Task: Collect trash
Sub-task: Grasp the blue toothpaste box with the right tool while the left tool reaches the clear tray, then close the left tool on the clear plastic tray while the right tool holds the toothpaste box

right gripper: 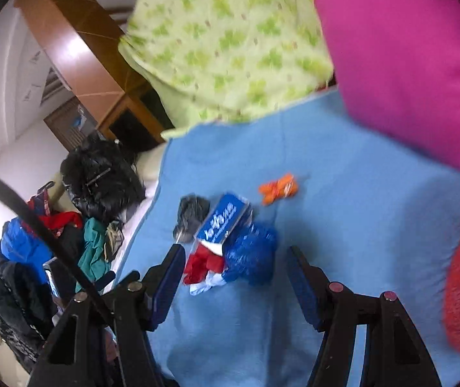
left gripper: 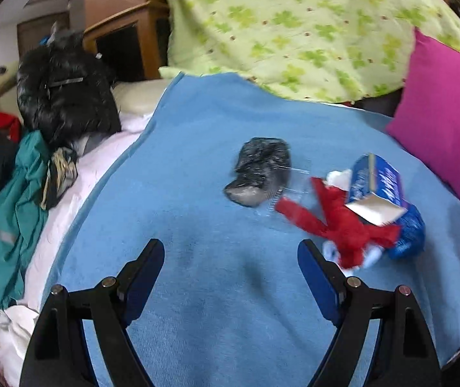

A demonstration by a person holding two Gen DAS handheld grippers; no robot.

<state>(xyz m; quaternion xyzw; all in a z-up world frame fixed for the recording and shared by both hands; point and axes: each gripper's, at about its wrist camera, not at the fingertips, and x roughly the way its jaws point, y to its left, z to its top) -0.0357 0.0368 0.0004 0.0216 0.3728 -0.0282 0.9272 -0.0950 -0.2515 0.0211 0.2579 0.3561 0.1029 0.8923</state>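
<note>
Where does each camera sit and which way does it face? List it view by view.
Left wrist: on the left gripper, angled down at the blue blanket and black bag; both open fingers show.
Right wrist: on the right gripper, angled down at the blue carton; open fingers show.
Shared: blanket, carton, black bag, pink pillow.

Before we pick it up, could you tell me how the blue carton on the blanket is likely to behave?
The blue carton looks like thin card with a torn-open flap, so probably light and crushable. It leans on crumpled wrappers, so a push would likely tip it.
</note>
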